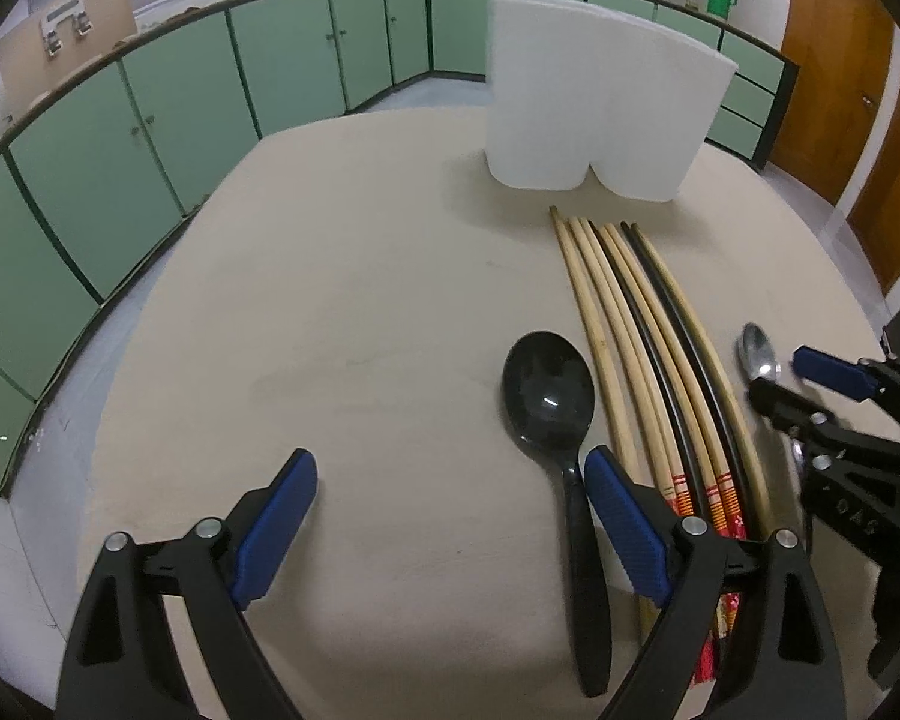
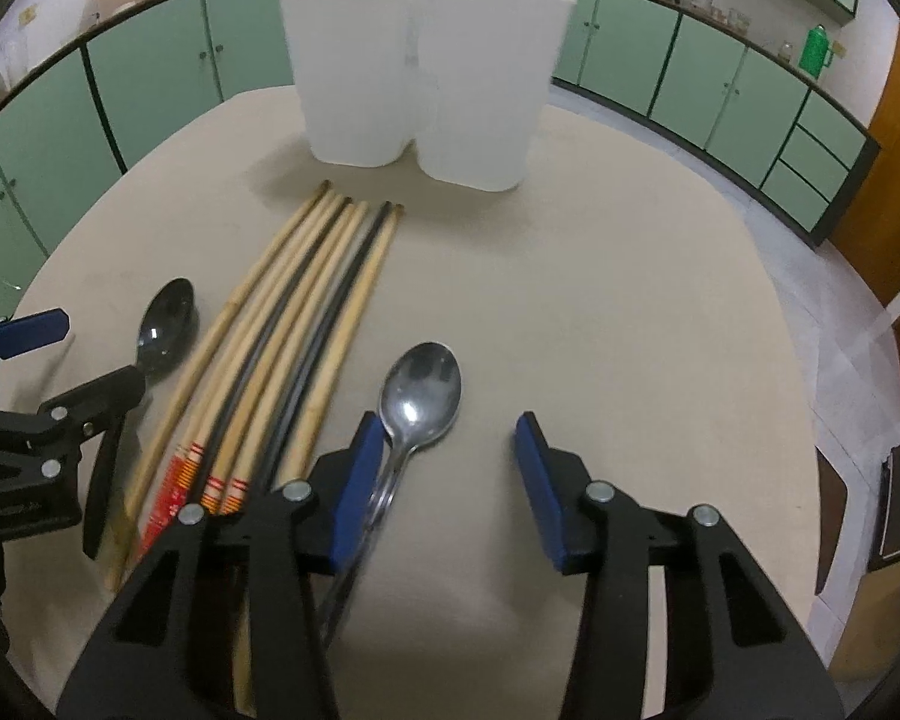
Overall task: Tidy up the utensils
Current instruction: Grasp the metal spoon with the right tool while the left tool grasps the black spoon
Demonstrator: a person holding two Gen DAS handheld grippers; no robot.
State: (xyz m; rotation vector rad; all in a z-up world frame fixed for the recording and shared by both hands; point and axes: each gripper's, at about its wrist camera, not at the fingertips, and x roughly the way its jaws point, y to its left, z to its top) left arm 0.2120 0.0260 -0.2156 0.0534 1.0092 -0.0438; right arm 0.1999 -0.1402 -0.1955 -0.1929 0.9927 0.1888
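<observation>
With both the left hand-held gripper (image 1: 450, 516) and right hand-held gripper (image 2: 450, 480) open, each handle hugs an inner pad, so the black spoon (image 1: 549, 390) or steel spoon (image 2: 420, 393), flat on the surface (image 1: 360, 330) flanking the chopsticks (image 1: 648, 348), may skid aside.

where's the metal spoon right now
In the right wrist view the metal spoon lies on the table, just right of the chopsticks, with its handle beside the right gripper's left finger and its bowl pointing toward the white holder.
</observation>
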